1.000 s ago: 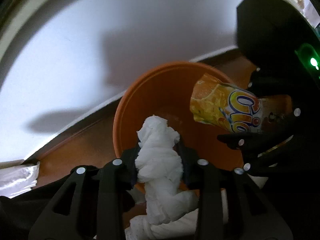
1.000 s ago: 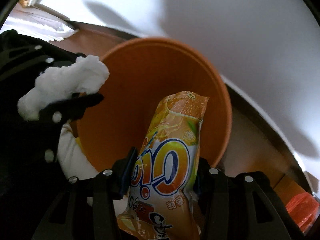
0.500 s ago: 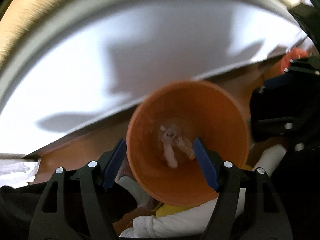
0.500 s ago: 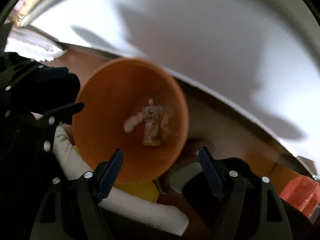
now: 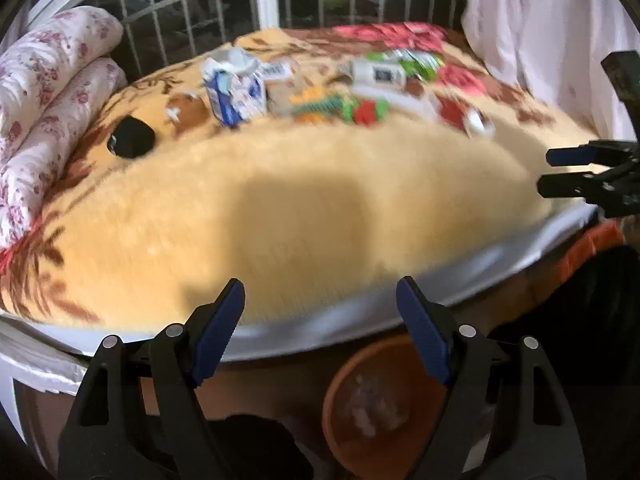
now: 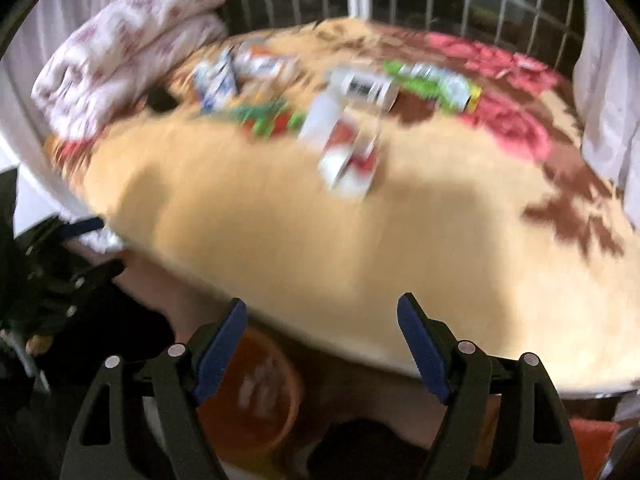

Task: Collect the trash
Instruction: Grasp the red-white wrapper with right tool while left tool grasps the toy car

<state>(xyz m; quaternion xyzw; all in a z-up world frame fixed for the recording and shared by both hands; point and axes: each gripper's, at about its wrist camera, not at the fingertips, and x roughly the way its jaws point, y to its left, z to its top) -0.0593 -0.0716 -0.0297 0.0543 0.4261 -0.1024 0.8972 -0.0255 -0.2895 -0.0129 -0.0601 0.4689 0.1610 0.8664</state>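
Your near half of the bed [image 5: 304,216] is bare yellow blanket, a broad open stretch running to the white mattress edge [image 5: 360,312] just past your fingertips. Below that edge, on the floor, sits the orange bin [image 5: 368,412], with pale crumpled trash faintly visible inside through the blur.

Your left claw [image 5: 320,328] has nothing between its blue pads, and its jaws are opening. Your right claw [image 6: 322,340] stands wide and empty too; in the left view it shows at the right edge, level with the bed's side.

The trash to collect lies in a loose row across the far half of the bed: a torn blue-and-white carton [image 5: 234,92] standing on the left, green and red wrappers [image 5: 344,106] in the middle, a white box [image 6: 368,88] and a red-and-white pack [image 6: 352,160] nearer the right. Motion blur hides finer detail.

A black round object [image 5: 132,136] lies left of the carton. Rolled floral bedding [image 5: 52,92] lines the left side, a barred window [image 5: 192,4] is behind, and a white curtain [image 5: 544,24] hangs right.
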